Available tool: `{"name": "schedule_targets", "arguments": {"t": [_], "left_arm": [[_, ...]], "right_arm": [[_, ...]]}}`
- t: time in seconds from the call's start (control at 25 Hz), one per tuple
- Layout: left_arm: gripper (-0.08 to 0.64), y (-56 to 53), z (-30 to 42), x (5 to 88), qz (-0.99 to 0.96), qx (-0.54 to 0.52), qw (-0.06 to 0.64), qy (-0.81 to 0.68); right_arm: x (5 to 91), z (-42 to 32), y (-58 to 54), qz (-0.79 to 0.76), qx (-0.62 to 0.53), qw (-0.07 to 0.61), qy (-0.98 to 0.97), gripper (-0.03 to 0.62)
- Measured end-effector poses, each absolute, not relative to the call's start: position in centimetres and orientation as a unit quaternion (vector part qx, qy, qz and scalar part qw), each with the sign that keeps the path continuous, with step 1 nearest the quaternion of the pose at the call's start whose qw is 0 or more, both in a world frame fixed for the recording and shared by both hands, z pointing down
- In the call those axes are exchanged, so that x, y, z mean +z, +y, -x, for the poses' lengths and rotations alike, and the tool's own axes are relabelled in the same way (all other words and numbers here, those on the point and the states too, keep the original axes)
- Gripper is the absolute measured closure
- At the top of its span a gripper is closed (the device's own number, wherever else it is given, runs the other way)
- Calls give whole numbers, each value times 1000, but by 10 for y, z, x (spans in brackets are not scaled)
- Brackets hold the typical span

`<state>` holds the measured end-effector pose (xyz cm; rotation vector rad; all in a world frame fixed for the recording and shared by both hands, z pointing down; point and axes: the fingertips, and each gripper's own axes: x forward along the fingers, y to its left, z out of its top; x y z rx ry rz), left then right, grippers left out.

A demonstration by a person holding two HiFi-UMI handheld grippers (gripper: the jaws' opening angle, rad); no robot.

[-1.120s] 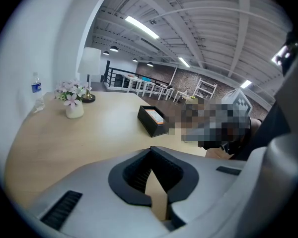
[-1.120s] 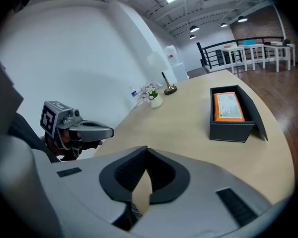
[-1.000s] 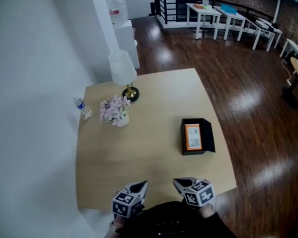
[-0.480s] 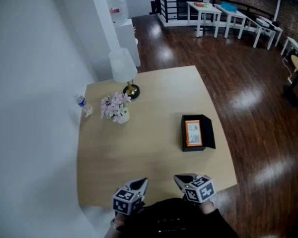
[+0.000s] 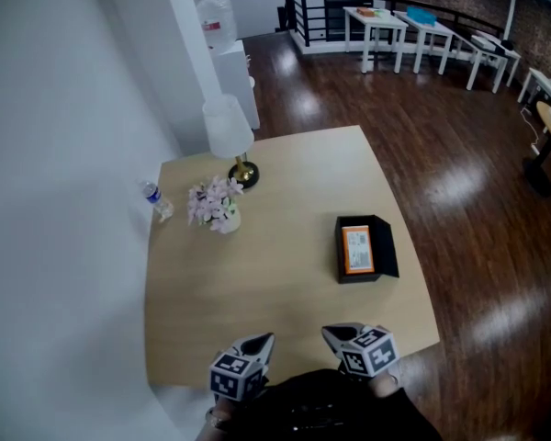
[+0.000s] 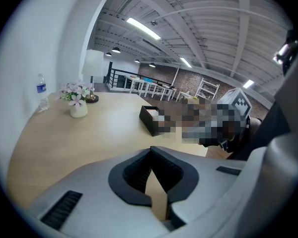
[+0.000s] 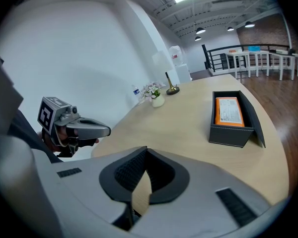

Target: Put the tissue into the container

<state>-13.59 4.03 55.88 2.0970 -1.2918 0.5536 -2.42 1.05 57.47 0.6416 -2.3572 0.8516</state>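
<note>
A black open container [image 5: 340, 252] lies on the right part of the tan table [image 5: 257, 265]. An orange tissue pack [image 5: 356, 250] lies flat inside it, as the right gripper view also shows for the pack [image 7: 229, 110] and the container's wall [image 7: 228, 134]. Both grippers hover at the table's near edge, well short of the container. My left gripper [image 5: 259, 342] is shut with nothing in it, and its pads meet in the left gripper view [image 6: 151, 176]. My right gripper [image 5: 332, 335] is likewise shut and holds nothing [image 7: 140, 183].
At the far left of the table stand a white lamp [image 5: 228, 134], a small vase of pink flowers [image 5: 215, 206] and a water bottle [image 5: 154, 200]. A white wall runs along the left. Dark wooden floor lies to the right, with white tables [image 5: 422, 28] far behind.
The head view has shifted slightly. Both grippers stay in the same place at the near edge, still shut.
</note>
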Motion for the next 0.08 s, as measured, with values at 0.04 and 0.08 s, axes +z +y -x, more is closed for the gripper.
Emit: {"name": "schedule_targets", "arguments": {"t": [0.04,0.08], "left_arm": [[563,41,136,559,-791,209,304,-487],[563,42,137,559,-791,209,304,-487]], "right_arm": [[575,24,11,-239,317,274,-876,604],[575,25,12,-239,317,273,-876,606]]}}
